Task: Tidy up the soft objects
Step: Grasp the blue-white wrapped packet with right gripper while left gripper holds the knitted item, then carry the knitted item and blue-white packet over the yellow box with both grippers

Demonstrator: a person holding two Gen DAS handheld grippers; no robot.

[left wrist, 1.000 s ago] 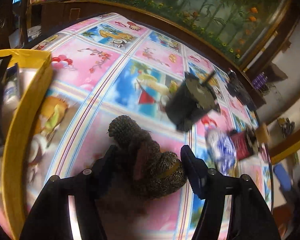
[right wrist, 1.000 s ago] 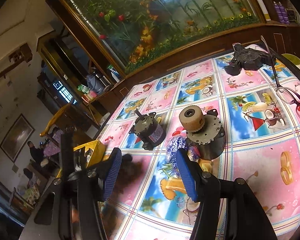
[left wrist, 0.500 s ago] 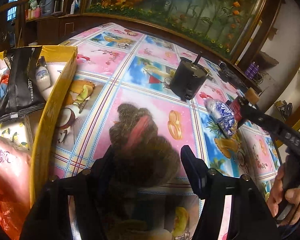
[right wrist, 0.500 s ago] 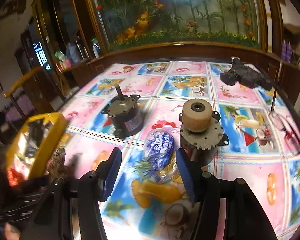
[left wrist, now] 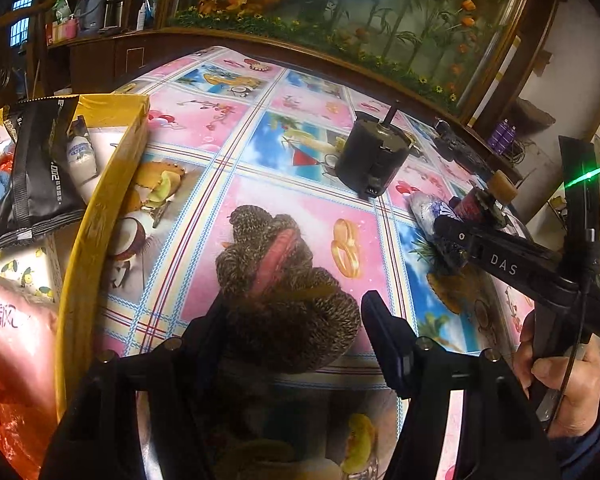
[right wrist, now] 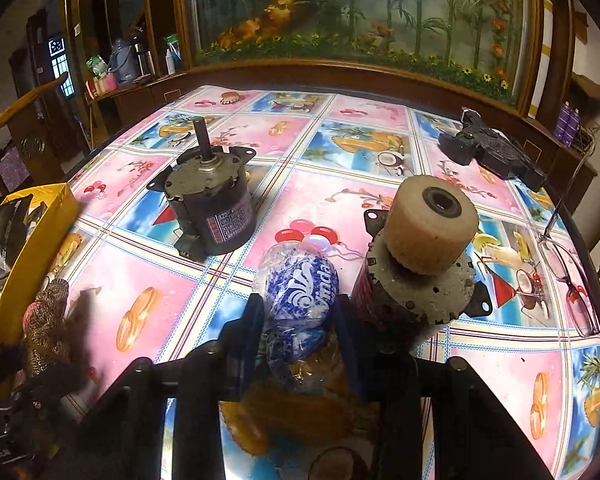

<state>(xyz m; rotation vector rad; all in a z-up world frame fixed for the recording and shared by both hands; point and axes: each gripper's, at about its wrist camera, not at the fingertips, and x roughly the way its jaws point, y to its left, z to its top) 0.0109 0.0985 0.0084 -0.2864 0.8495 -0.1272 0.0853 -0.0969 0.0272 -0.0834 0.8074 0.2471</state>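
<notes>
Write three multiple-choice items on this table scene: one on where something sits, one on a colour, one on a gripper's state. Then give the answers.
1. Where does the blue-and-white packet lie?
A. inside the yellow box
B. on the tablecloth, just left of the motor with the cream roller
C. on top of the black motor with the shaft

2. What colour is the box that holds the packets at the left of the table?
A. yellow
B. green
C. white

3. How does the right gripper stand?
A. wide open over a bare patch of cloth
B. closed on the spectacles
C. closed in on the blue-and-white packet

Answers: 1 B, the packet rests on the cloth beside that motor. 2 A, its walls are yellow. 3 C, the jaws have just been closing and their pads press the packet's sides.
</notes>
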